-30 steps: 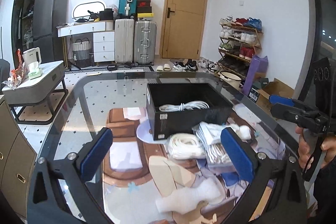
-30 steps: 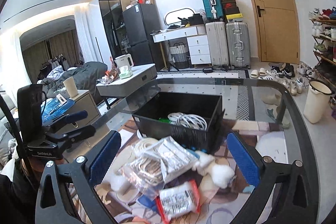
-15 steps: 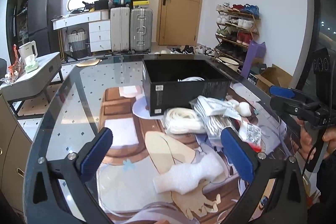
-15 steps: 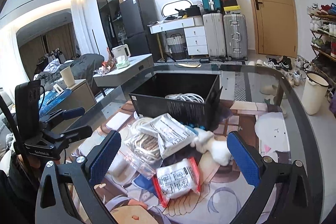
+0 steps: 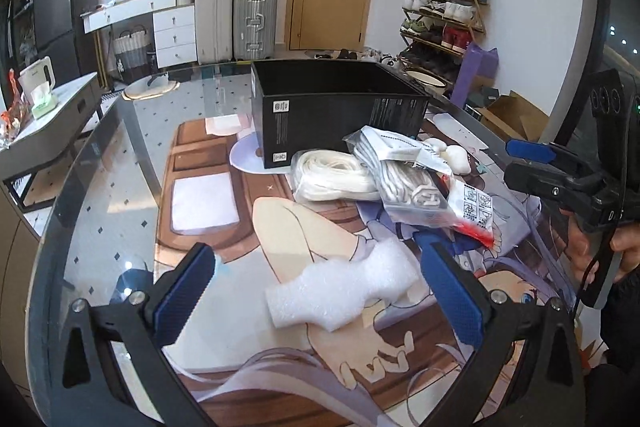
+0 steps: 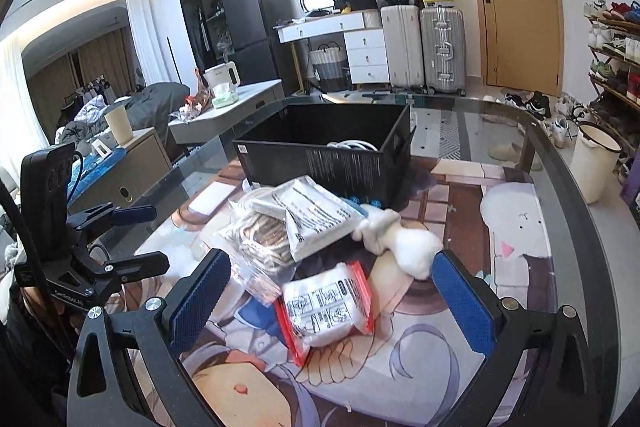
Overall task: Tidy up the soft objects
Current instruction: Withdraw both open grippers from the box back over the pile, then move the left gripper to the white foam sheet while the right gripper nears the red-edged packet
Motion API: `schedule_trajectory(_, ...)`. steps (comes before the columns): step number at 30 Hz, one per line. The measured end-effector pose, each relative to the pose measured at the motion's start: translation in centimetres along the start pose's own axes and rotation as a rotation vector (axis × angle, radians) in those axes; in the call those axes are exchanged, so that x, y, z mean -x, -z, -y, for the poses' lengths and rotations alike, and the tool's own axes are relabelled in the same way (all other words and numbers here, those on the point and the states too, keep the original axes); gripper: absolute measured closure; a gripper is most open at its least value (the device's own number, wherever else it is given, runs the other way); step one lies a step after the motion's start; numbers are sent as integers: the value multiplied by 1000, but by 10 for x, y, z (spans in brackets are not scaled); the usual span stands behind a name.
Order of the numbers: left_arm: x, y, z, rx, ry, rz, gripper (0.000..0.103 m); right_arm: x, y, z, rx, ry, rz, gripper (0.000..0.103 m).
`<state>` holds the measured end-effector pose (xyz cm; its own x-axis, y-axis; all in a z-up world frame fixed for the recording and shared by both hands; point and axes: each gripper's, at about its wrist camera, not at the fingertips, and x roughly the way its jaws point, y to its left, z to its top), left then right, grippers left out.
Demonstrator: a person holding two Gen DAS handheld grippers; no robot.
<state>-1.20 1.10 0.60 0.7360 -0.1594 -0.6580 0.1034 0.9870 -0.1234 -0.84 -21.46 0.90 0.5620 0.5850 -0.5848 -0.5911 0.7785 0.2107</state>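
1. Broadly, my desk [image 5: 120, 155] is a glass top over a printed mat, and everything for this job sits on it within reach of both grippers.
2. Next in size, the black box [image 5: 336, 115] stands open at the far side; I take it as the bin for the soft things, since a white cable coil [image 6: 352, 145] already lies inside it.
3. Just in front of the box, the unsorted heap lies bunched together: a white rope bundle [image 5: 332, 179], bagged cords [image 6: 260, 239] under a flat white pouch [image 6: 316, 215], and a plush toy [image 6: 404, 243] touching the pouch's edge.
4. My left gripper [image 5: 320, 291] hangs low with its jaws spread wide and empty; the white foam piece [image 5: 344, 291] lies on the mat between them, so I judge it the next pick.
5. My right gripper [image 6: 332, 295] is likewise released and holds nothing; it brackets the red-edged packet [image 6: 328, 307] at the near side of the heap.
6. Both picks look easy, though the foam will squash and the packet may slide on the mat.
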Motion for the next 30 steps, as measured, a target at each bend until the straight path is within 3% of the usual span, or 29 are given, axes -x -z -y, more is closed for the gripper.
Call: schedule_trajectory(30,-20,5,19,-82,-9,-123,0,-34,15,0,63,52,-173,1)
